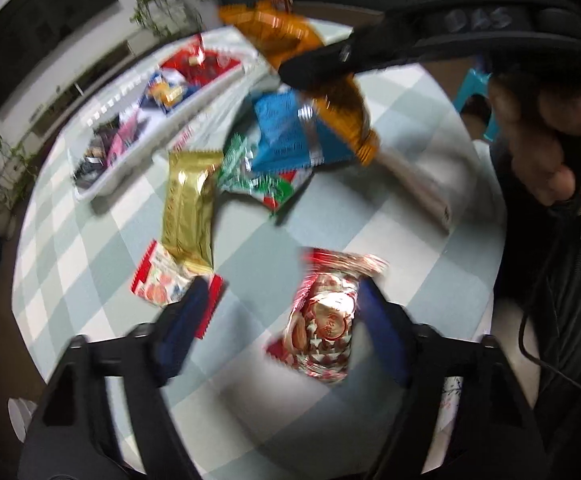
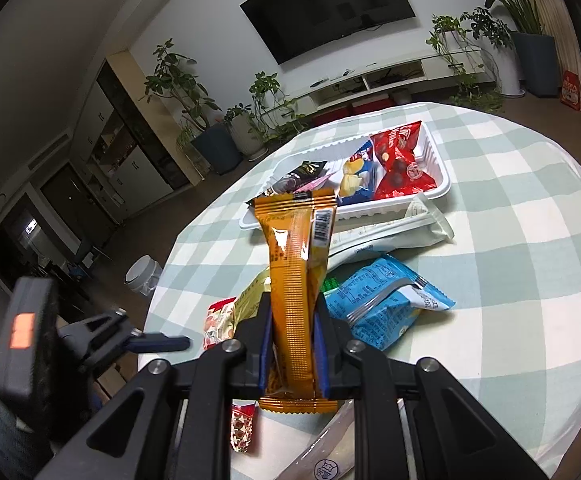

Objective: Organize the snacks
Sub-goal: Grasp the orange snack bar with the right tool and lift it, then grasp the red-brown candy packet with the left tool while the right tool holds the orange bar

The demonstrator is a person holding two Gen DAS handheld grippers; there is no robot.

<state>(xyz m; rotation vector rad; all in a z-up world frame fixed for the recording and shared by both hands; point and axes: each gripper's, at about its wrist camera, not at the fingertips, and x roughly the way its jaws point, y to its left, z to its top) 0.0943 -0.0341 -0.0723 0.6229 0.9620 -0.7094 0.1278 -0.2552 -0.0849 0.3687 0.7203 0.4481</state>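
Right gripper [image 2: 290, 344] is clamped tight on the orange snack packet [image 2: 296, 280], pinched low, so most of the packet stands up past the fingertips and flops; risk is it bends or slips out on the way to the white tray [image 2: 442, 184], or drags across the loose packs under the fingers. Left gripper [image 1: 278, 320] is partly open, holding nothing I can confirm: the red-and-white candy bag [image 1: 326, 320] lies between the blue pads, touching or nearly touching the right pad, view too blurred to tell contact. Risk there is that a closing pinch catches only the bag's edge, or snags the red-edged pack [image 1: 162, 280] lying under the left pad. Beyond the left fingers lie the gold wafer pack [image 1: 190, 200], then the green pack [image 1: 250, 176] and blue pack [image 1: 286, 132], piled touching each other. Farthest is the tray on the checked tablecloth [image 1: 90, 240], already holding several snacks, including a red bag [image 2: 402, 164].
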